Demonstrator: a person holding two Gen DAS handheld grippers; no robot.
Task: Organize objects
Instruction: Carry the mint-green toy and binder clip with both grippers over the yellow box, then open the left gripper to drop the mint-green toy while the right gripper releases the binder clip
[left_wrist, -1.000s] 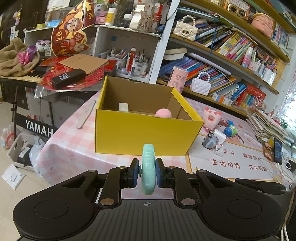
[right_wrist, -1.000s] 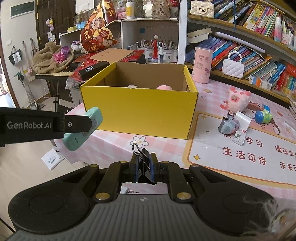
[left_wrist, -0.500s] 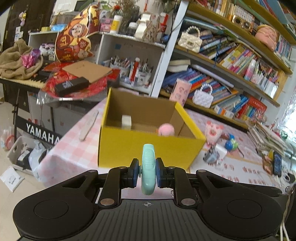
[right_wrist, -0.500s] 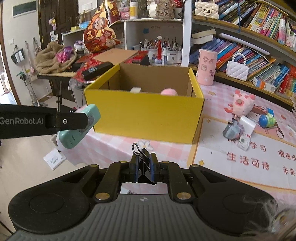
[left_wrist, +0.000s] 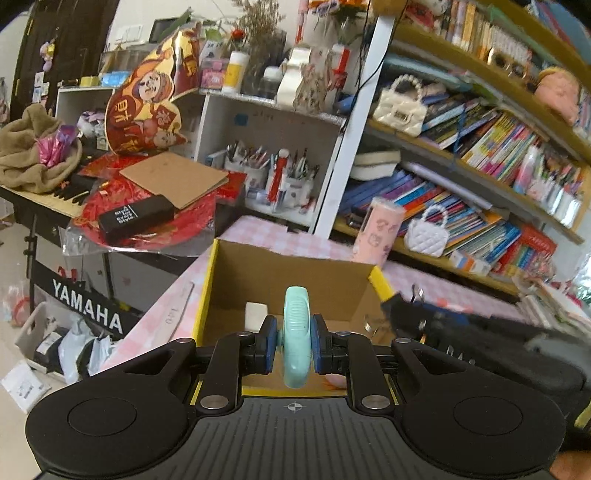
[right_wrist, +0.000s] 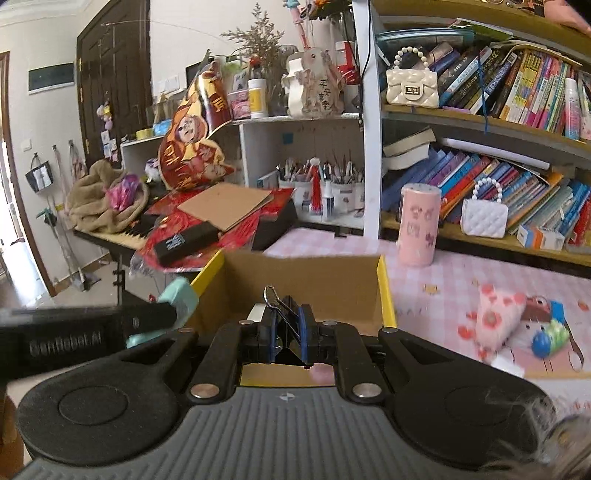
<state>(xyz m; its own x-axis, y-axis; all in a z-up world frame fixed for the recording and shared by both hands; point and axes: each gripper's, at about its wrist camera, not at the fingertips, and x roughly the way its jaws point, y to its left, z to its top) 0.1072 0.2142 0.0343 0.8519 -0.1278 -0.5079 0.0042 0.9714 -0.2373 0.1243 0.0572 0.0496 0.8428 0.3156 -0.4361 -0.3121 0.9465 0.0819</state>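
Observation:
My left gripper (left_wrist: 295, 341) is shut on a mint-green plastic gadget (left_wrist: 296, 332), held edge-on above the near part of the open yellow cardboard box (left_wrist: 207, 291). My right gripper (right_wrist: 287, 334) is shut on a black binder clip (right_wrist: 286, 317) with wire handles, also over the box (right_wrist: 386, 295). A white block (left_wrist: 255, 314) lies on the box floor; a pink thing (left_wrist: 334, 380) shows under my left fingers. In the left wrist view the right gripper (left_wrist: 402, 306) reaches in from the right. In the right wrist view the left gripper (right_wrist: 162, 319) comes in from the left with the mint gadget (right_wrist: 181, 295).
The box stands on a pink checked tablecloth (right_wrist: 443, 273). A pink cup (right_wrist: 419, 225), a pink pig toy (right_wrist: 498, 317) and a blue ball toy (right_wrist: 546, 338) sit to the right. Bookshelves (right_wrist: 498, 110) rise behind. A cluttered keyboard (left_wrist: 62, 195) stands on the left.
Both grippers have risen and moved forward from in front of the box's near wall to above its opening, each still holding its object. The box now looks much closer.

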